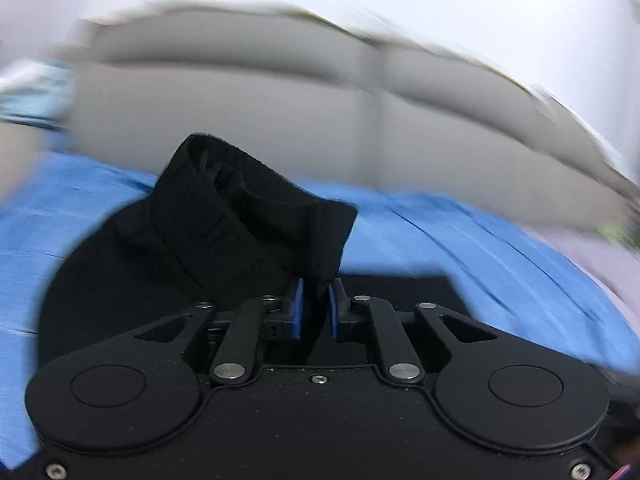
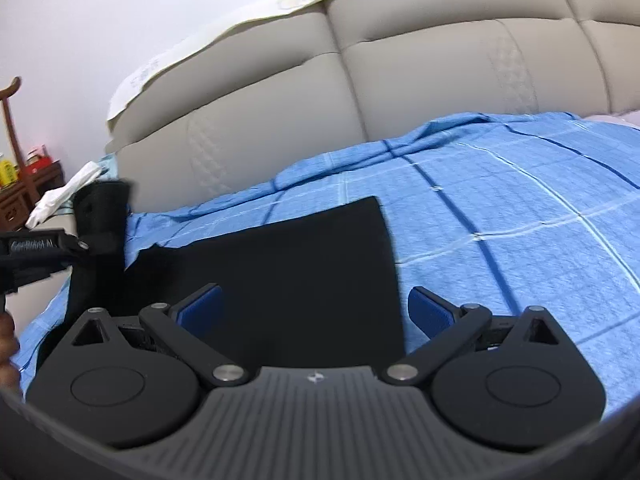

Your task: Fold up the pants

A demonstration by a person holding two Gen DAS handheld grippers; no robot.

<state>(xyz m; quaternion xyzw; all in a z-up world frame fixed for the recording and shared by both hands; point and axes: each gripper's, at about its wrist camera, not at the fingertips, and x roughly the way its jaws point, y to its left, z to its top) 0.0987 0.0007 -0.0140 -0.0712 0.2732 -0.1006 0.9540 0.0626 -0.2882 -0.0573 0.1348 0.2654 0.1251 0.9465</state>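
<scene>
The left gripper (image 1: pixel 315 304) pinches the black pants (image 1: pixel 248 216) tight and lifts the waistband up in the middle of the frame. The right gripper (image 2: pixel 314 308) has its jaws wide apart, holding nothing. The rest of the pants lies flat on the blue sheet (image 2: pixel 500 200), low in the middle

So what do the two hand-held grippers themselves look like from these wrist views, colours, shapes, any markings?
Both are matte black. The left hand-held gripper has blue finger pads, two round discs with silver pivot pins on angled link arms, and a speckled flat base. The right hand-held gripper has the same layout, but a ribbed grey base with a small white logo. White lettering shows on the left one's side in the right view. No cables or sleeves visible.
</scene>
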